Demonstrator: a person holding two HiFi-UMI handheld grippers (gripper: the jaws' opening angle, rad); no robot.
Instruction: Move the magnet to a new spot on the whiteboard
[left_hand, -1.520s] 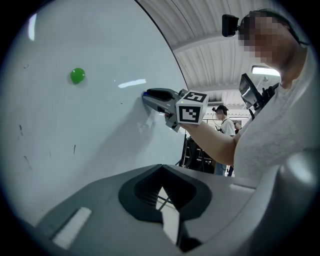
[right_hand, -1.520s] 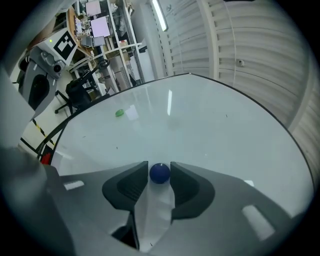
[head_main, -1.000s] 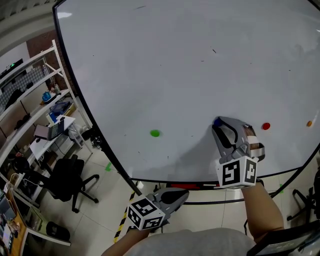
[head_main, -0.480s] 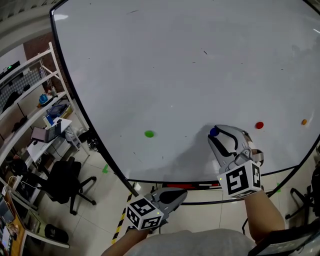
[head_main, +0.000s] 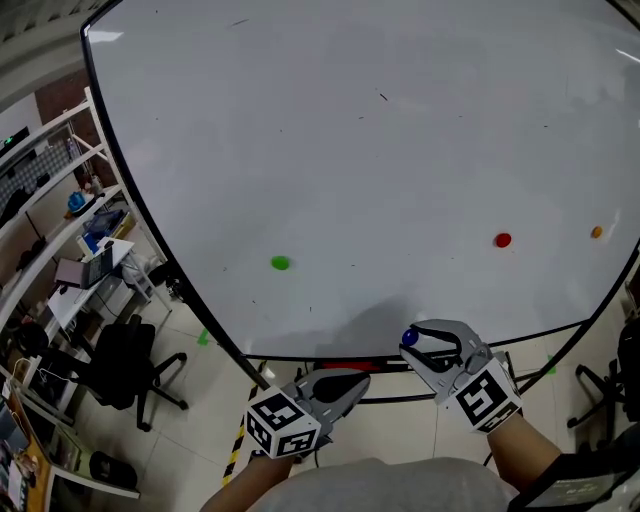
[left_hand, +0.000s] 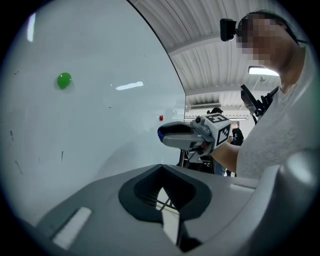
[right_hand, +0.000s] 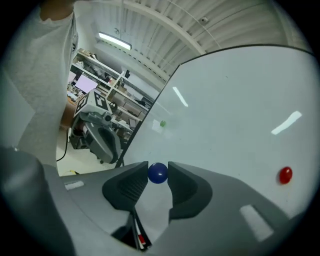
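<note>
A small blue magnet (head_main: 409, 338) sits pinched between the fingertips of my right gripper (head_main: 412, 342), which hangs in front of the lower edge of the whiteboard (head_main: 350, 150), off its surface. In the right gripper view the blue magnet (right_hand: 158, 173) fills the gap between both pads. My left gripper (head_main: 358, 381) hangs lower left, below the board, jaws together and holding nothing; in the left gripper view its tips (left_hand: 161, 167) meet. A green magnet (head_main: 280, 263), a red magnet (head_main: 502, 240) and an orange magnet (head_main: 596, 232) stick to the board.
The board's dark frame and tray (head_main: 330, 362) run along its bottom edge. At the left stand white shelves (head_main: 70, 200) and a black office chair (head_main: 130, 365). Yellow-black tape (head_main: 243, 440) marks the tiled floor.
My right gripper has come away from the board with the blue magnet, dropped toward the board's bottom edge and rolled. The left gripper has stayed where it was.
</note>
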